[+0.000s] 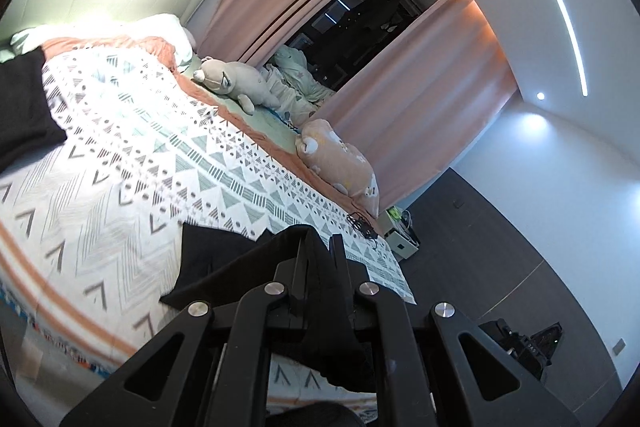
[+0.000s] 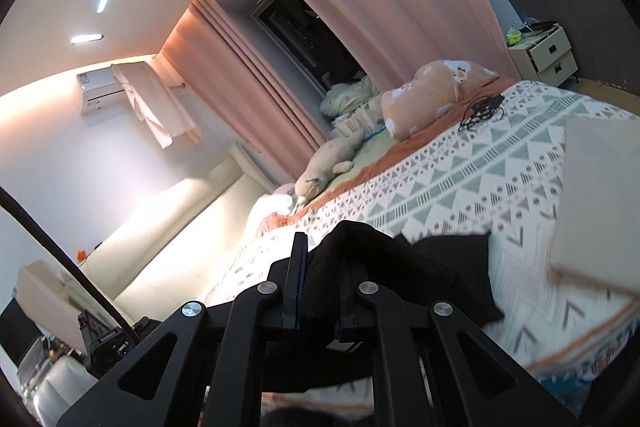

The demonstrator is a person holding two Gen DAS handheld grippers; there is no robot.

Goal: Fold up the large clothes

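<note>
Large black soft cloth garment (image 1: pixel 224 259) half-lifted off patterned white bedspread (image 1: pixel 132 163). Left gripper (image 1: pixel 320 247) and right gripper (image 2: pixel 322 247) fingers pinched on bunched edges. Limp, light, probably non-slippery; grip corners.

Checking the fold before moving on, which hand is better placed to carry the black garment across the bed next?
Neither clearly: the left gripper and right gripper both have jaws shut on the black garment, lifted over the patterned bedspread. Move both together.
</note>
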